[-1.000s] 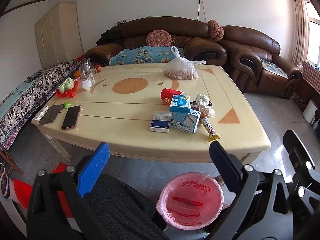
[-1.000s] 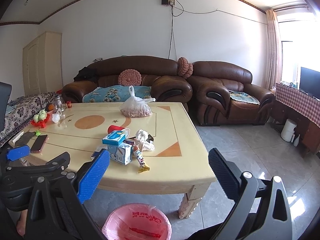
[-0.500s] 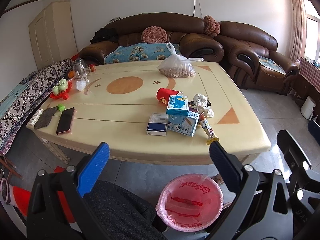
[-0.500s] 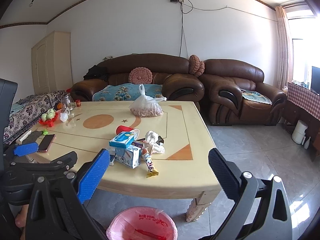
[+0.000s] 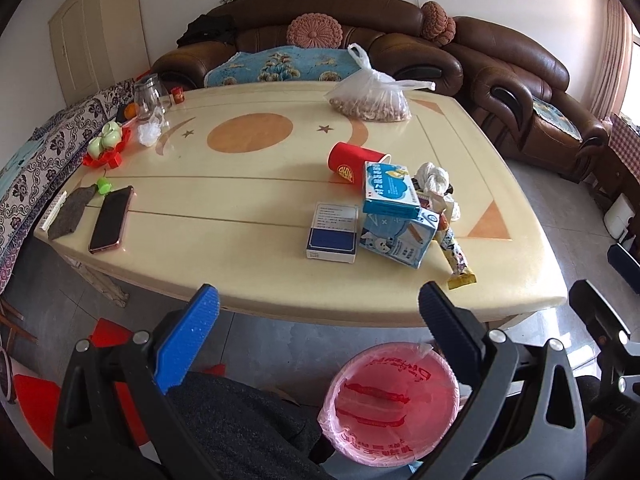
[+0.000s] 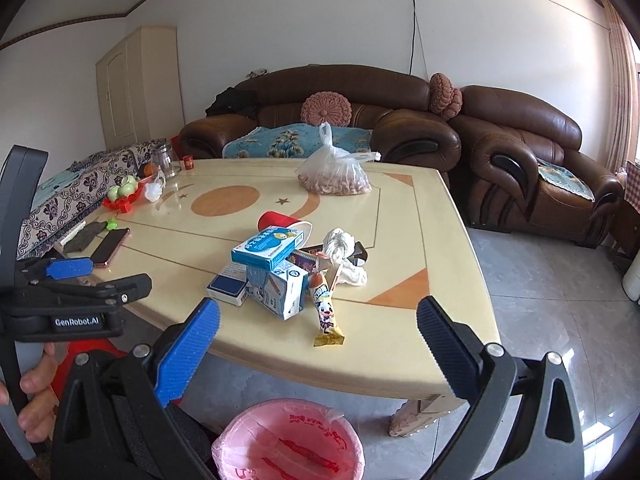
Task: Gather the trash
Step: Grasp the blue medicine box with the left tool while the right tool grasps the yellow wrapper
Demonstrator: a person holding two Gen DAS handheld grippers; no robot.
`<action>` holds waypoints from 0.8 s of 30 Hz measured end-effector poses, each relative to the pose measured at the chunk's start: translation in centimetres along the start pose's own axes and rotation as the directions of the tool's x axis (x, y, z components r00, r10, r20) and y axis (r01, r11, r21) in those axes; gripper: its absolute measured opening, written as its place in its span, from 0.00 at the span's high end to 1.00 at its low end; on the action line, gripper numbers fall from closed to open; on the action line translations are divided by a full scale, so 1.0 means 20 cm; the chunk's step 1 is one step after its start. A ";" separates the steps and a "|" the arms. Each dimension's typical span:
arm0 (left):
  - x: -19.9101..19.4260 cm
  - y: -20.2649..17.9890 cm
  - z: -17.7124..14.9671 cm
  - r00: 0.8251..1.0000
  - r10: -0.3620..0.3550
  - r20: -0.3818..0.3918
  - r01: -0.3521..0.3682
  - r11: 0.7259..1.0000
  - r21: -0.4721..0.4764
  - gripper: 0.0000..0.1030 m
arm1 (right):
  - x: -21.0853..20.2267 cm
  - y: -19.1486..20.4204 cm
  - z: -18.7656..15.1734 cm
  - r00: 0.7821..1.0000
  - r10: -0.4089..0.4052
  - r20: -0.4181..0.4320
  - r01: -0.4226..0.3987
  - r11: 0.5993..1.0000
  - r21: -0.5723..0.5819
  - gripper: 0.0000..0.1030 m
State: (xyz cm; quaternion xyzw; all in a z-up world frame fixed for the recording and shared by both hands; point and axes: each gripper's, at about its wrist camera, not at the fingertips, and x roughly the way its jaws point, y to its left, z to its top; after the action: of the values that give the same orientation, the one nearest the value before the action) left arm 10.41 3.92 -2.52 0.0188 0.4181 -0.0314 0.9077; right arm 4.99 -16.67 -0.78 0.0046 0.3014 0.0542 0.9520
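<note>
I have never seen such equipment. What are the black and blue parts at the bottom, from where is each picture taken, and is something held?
No robot: a person holds two hand grippers, each carrying a camera that looks along its two fingers. The left gripper gives one picture, the right gripper the other. Both are open and hold nothing. On the table lie a red paper cup on its side, blue cartons, a snack wrapper, crumpled tissue and a phone. A pink-lined trash bin stands on the floor in front.
</note>
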 end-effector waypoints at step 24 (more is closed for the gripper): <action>0.43 -0.20 0.30 0.992 -0.013 -0.123 0.029 0.991 0.133 0.05 | 0.59 -0.24 -0.07 0.986 0.073 -0.150 -0.071 0.997 0.021 0.06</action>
State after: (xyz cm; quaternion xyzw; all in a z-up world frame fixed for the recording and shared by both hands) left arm 20.32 -0.82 -5.19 0.0773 0.4699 -0.0678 0.8767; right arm 14.24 -20.28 -8.85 0.0187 0.3725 0.0866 0.9238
